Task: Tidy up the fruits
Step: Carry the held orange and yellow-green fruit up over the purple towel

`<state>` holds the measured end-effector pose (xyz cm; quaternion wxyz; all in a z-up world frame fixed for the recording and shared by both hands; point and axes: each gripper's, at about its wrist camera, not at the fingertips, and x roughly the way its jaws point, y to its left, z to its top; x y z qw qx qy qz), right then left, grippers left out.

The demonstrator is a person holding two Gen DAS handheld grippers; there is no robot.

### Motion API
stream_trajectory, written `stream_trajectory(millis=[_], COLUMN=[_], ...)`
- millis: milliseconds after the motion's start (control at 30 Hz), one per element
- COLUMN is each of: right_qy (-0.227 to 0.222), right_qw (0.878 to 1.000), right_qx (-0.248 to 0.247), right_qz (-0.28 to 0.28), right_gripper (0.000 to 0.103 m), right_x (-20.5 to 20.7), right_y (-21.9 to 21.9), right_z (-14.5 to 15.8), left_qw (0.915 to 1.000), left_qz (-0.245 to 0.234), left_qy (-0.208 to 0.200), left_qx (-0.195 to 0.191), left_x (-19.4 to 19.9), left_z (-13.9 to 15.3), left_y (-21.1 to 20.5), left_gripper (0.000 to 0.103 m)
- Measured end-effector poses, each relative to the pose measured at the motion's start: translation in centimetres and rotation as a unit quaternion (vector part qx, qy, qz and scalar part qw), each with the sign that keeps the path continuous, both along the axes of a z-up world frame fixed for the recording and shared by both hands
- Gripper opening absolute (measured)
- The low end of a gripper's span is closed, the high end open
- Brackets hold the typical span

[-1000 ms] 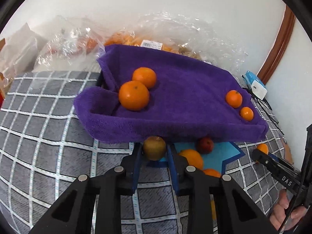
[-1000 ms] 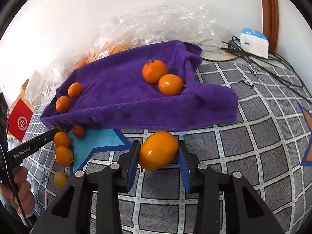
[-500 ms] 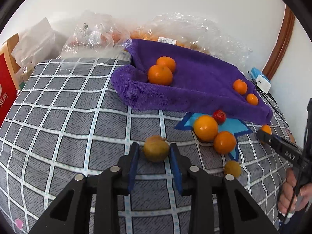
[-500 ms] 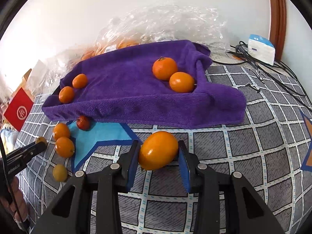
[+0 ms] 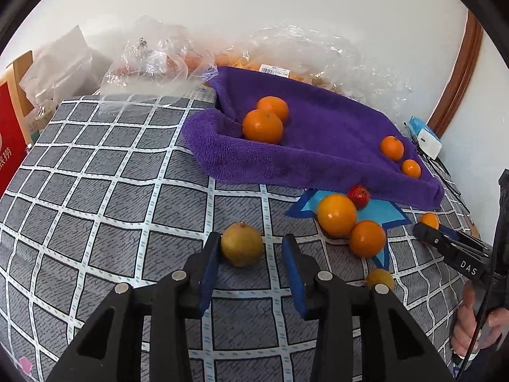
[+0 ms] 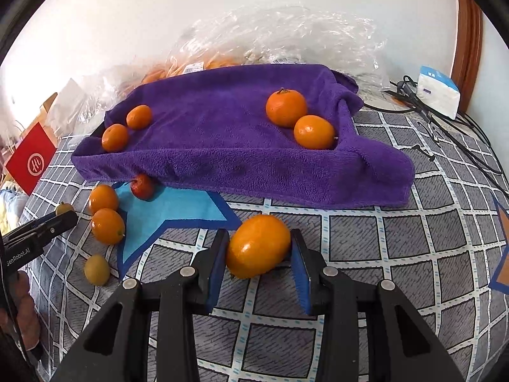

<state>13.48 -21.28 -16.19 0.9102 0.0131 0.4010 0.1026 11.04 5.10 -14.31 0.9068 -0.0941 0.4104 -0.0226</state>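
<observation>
The left claw (image 5: 251,256) stands with its jaws apart around a brownish-yellow fruit (image 5: 242,243) that rests on the grey checked cover (image 5: 95,191). The left pad touches the fruit's side and the right pad stands clear of it, so nothing is gripped; the jaws have just been opening.

The right claw (image 6: 259,254) has a large oval orange (image 6: 258,245) between its pads. The pads sit against its two sides, or very nearly, and the fruit's underside lies on the cover; the picture does not settle whether the pads still press.

A purple towel (image 5: 318,146) draped over a shallow tray lies behind both claws. Four oranges lie on it: two larger ones (image 5: 263,125) touching each other in one corner and two small ones (image 5: 393,148) side by side in the other corner.

In front of the towel, on and around a blue star print (image 6: 178,210), six loose fruits lie apart from those between the jaws: a small red fruit (image 6: 143,186) tucked under the towel's edge, two oranges (image 6: 103,198) touching each other, one small yellow fruit (image 6: 97,269), another small yellowish one (image 6: 64,207) just behind the left claw's tip in the right wrist view, and a small orange (image 5: 430,220) behind the right claw's tip in the left wrist view.

Clear plastic bags (image 5: 152,63) holding more orange fruit lie against the wall.
</observation>
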Motion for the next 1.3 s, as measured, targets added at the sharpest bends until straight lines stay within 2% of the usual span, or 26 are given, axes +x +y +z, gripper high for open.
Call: stream_trajectory(millis=[33,67,167,267,433,633,1300], right_qy=[0.000,0.000,-0.003,-0.005,-0.011,-0.033,-0.025], right_qw=[1.000,1.000,1.000,1.000,1.000,0.999,0.999], right_qx=[0.000,-0.001,-0.005,-0.007,0.006,-0.002,0.029], right_qz=[0.002,0.003,0.003,-0.002,-0.001,0.003,0.001], right_gripper=[0.042,0.044,0.044,0.038,0.038,0.038,0.038], right_x=[0.0,0.0,-0.2,-0.3,-0.4,-1.1,-0.9], right_y=[0.1,0.1,0.2,0.1,-0.2,0.3,-0.4], right_z=[0.0,0.0,0.0,0.0,0.2,0.5,0.3], left_qw=[1.0000,1.0000,0.9993,0.9985,0.9957,0.9958,0.9945], left_qz=[0.002,0.002,-0.001,0.003,0.027,0.023,0.021], left_qy=[0.000,-0.001,-0.010,-0.029,-0.056,-0.059,-0.079], left_qx=[0.001,-0.006,-0.035,-0.047,-0.069,-0.066,-0.066], left_x=[0.0,-0.1,-0.3,-0.8,-1.8,-1.7,-2.5], left_z=[0.0,0.0,0.0,0.3,0.7,0.9,1.5], left_y=[0.0,0.2,0.9,1.3,2.4,2.2,2.0], left_gripper=[0.028,0.025,0.025,0.025,0.025,0.025,0.025])
